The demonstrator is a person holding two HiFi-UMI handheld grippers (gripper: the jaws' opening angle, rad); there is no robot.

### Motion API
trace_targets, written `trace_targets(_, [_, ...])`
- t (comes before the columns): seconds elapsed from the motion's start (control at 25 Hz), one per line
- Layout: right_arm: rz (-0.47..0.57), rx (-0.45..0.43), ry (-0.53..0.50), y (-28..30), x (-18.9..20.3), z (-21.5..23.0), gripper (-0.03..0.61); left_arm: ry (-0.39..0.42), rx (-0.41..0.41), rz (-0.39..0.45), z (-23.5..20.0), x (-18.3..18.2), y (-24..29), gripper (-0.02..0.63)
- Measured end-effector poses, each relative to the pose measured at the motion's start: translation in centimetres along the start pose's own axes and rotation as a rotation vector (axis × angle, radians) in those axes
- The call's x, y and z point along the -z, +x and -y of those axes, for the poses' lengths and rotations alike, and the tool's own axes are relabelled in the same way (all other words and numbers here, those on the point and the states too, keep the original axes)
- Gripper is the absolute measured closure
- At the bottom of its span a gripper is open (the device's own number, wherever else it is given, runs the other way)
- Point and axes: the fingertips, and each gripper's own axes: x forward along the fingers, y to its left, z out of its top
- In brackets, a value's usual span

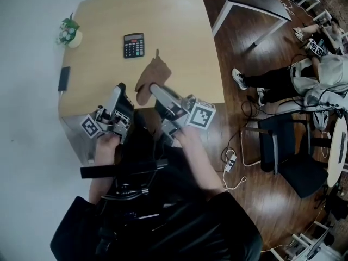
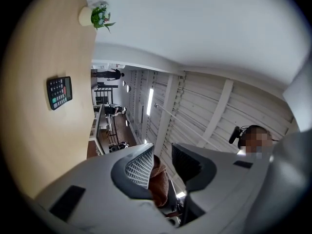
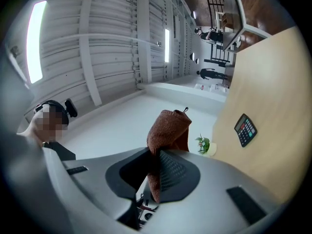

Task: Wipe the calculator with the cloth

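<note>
A black calculator (image 1: pixel 134 45) lies on the light wooden table (image 1: pixel 179 20), far from both grippers; it also shows in the left gripper view (image 2: pixel 59 92) and the right gripper view (image 3: pixel 245 129). My right gripper (image 1: pixel 154 87) (image 3: pixel 158 155) is shut on a brown cloth (image 1: pixel 154 72) (image 3: pixel 168 128), which stands up out of the jaws over the table's near edge. My left gripper (image 1: pixel 120 87) (image 2: pixel 163 155) hovers beside it to the left, its jaws apart. A brown bit of cloth (image 2: pixel 158 179) shows in their gap against one pad, clear of the other.
A small potted plant (image 1: pixel 69 34) and a flat black device (image 1: pixel 64 78) sit along the table's left side. Right of the table are a dark desk (image 1: pixel 250 4), a black chair (image 1: pixel 293 145), a seated person (image 1: pixel 304 75) and floor cables (image 1: pixel 234 165).
</note>
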Motion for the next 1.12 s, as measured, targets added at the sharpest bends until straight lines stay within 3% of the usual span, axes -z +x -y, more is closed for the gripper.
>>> trace_targets(0.44, [-0.039, -0.022, -0.058, 0.2, -0.2, -1.6, 0.539, -0.003, 0.016, 0.012, 0.6, 0.3, 0.7, 0.504])
trace_targets(1.12, [-0.063, -0.051, -0.032, 0.7, 0.6, -2.0, 0.538, -0.01, -0.008, 0.019, 0.4, 0.2, 0.0, 0.511])
